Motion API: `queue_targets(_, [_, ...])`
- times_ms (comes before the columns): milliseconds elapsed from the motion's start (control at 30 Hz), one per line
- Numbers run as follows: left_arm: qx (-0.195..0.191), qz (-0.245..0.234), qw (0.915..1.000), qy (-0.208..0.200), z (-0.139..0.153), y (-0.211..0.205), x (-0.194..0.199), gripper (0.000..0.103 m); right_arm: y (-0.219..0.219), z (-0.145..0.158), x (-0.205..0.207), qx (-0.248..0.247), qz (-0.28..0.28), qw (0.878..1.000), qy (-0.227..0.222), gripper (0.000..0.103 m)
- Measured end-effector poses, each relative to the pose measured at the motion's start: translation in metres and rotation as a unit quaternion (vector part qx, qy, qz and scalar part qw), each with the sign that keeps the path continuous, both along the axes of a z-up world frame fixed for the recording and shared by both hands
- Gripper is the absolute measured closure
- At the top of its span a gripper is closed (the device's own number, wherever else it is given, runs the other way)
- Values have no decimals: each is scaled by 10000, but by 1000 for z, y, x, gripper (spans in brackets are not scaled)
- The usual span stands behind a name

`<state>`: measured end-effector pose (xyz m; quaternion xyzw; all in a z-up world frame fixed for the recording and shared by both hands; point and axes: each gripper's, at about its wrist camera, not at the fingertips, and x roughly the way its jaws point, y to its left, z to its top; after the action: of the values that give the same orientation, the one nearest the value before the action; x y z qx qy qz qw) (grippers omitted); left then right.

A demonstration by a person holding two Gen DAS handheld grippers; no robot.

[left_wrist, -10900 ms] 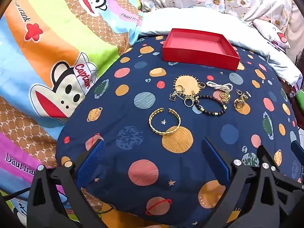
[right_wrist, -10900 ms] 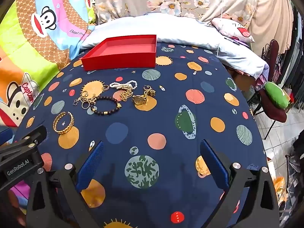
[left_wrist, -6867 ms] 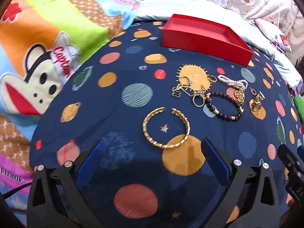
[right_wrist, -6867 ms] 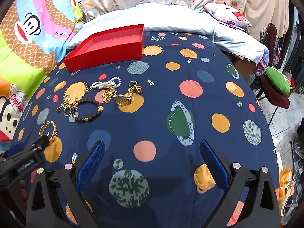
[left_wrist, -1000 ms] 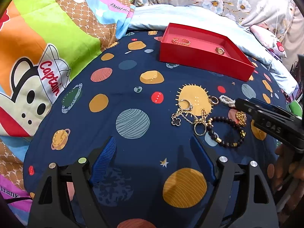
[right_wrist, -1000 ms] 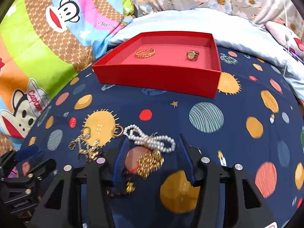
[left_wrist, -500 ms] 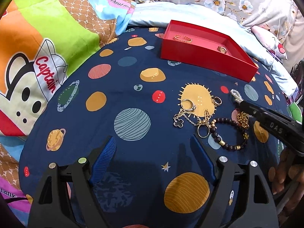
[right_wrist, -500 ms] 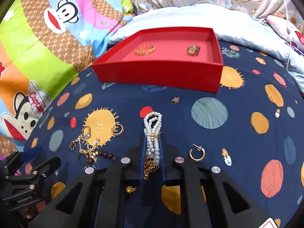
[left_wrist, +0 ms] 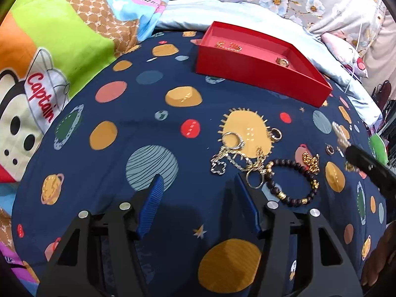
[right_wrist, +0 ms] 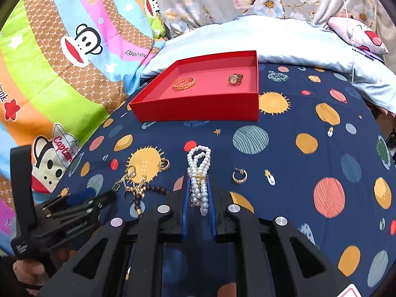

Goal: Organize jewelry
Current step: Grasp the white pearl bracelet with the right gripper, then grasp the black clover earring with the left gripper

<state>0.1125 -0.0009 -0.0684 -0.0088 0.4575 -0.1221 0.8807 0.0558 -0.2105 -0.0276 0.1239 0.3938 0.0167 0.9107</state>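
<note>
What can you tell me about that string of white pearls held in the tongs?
The pearl strand is made of small, glossy white round beads, doubled into several loops and bound at the middle by a gold-coloured piece. The right tongs are shut on its lower part, their blue pads pressing both sides, while the upper loops stick out past the tips, pointing towards the red tray. In the left view it shows only as a small pale cluster at the right tongs' tip.

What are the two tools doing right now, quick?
Left tool: jaws closing, nothing between them.
Right tool: shut on the pearl bracelet.
</note>
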Motion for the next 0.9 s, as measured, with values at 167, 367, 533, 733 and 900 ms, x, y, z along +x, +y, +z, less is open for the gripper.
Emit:
queue_targets(167, [107,-124,9998,-129,-3,-10,6,59,3,-3,-3,-25,17,10000,37,91])
queue_targets(367, [108,-191,9995,-229,-3,-14,10,80,8,-3,-4,-72,63,10000,24,91])
queue_targets(533, [267,-375,9985,-313,-4,-25,7,91,6,-4,-3,-57,33,10000,32,91])
queue_targets(733, [168,-397,9987,-254,-1,-24,6,91,4,-2,-7,21,-10,10000,14,91])
queue_targets(900, [-45,-351,9990,-262,13,-15,-1,91,-2,8,-12,80,-59,9999,-101,91])
